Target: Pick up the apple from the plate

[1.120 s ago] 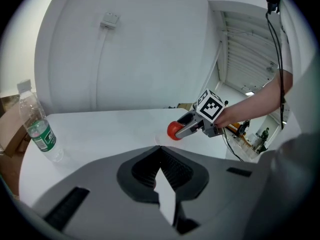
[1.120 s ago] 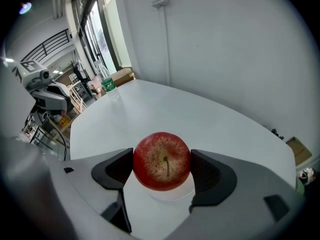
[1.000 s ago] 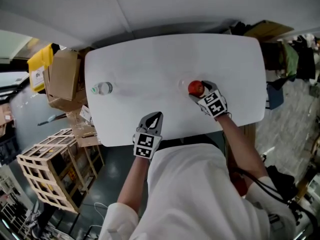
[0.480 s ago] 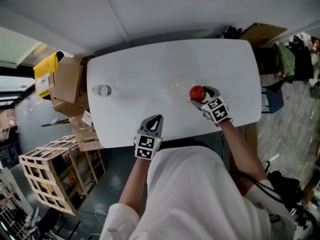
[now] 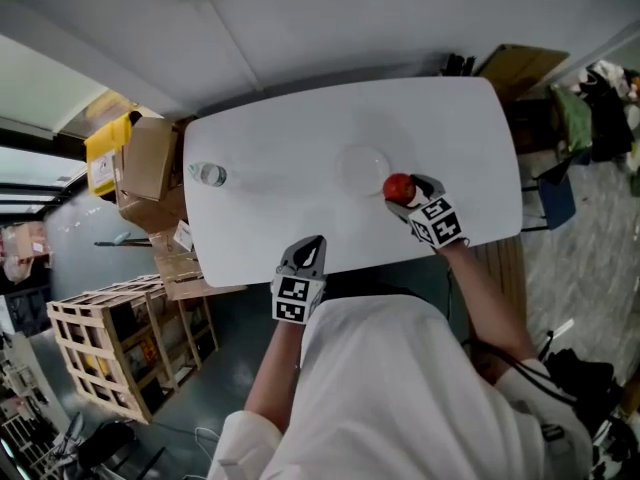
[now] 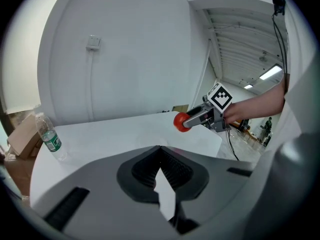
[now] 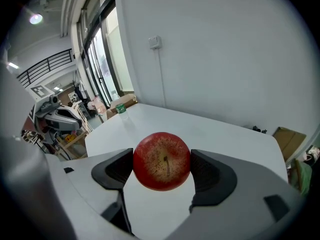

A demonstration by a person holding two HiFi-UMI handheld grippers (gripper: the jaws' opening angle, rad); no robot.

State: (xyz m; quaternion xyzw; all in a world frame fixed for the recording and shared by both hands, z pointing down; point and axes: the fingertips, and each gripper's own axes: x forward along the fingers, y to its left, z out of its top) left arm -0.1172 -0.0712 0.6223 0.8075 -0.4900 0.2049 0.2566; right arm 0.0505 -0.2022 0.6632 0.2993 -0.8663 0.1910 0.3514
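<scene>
Most of the job looks done. Your R gripper (image 5: 406,193) has its fingers (image 7: 116,170) closed on the apple (image 7: 161,160), w/ pads at the fruit's 9 and 3 o'clock and the stem side facing the camera. In the head view the apple sits approx 4 o'clock of the clear plate (image 5: 341,172), just beside its rim and not over it. What's left, as I judge it, is only to keep the grip firm and carry the apple clear.

Your L gripper (image 5: 311,242) is idle at approx 7 o'clock of the plate, by the near edge of the bench (image 5: 290,138). Its fingers (image 6: 172,170) meet at the tips w/ nothing between them.

View differences:
- The L gripper view shows the apple side-on and off the bench surface, a height the head view can't give.
- The R gripper view alone shows how the pads sit on the fruit.
- Only the head view shows the plate; I can't make it out in either gripper view.
- The bottle (image 5: 209,175) stands well apart at the plate's 9 o'clock.
</scene>
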